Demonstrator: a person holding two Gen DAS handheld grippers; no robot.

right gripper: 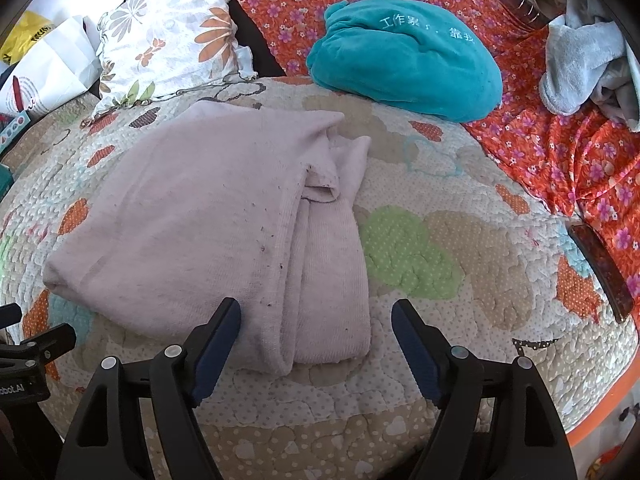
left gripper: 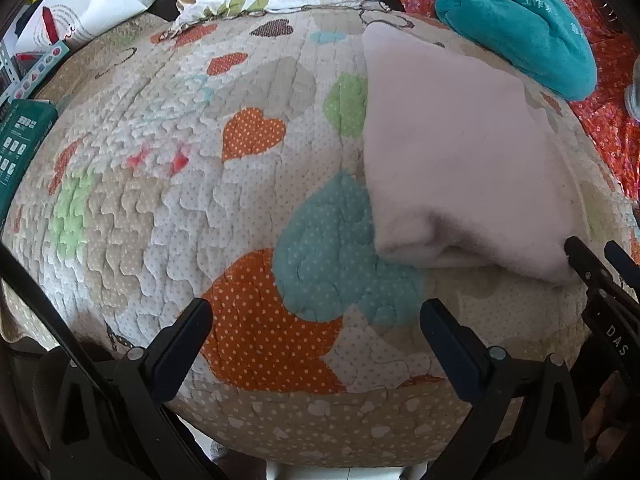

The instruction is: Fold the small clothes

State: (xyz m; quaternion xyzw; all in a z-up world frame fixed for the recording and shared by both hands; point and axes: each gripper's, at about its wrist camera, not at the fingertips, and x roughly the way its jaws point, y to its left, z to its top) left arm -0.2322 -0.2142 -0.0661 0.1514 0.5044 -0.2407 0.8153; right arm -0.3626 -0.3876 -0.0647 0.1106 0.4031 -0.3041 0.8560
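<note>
A pale pink garment (right gripper: 208, 216) lies folded on the heart-patterned quilt (right gripper: 440, 240), one sleeve doubled over along its right side. It also shows at the right of the left wrist view (left gripper: 460, 160). My right gripper (right gripper: 316, 312) is open and empty, just in front of the garment's near edge. My left gripper (left gripper: 316, 312) is open and empty over bare quilt (left gripper: 200, 200), to the left of the garment. The right gripper's fingers (left gripper: 592, 264) show at the garment's near right corner in the left wrist view.
A teal plush cushion (right gripper: 408, 60) lies behind the garment on a red floral sheet (right gripper: 560, 152). A leaf-print pillow (right gripper: 168, 36) sits at the back left, white bags (right gripper: 52, 60) beside it. Grey clothes (right gripper: 584, 64) are piled at the back right. A dark phone (right gripper: 600, 268) lies on the right.
</note>
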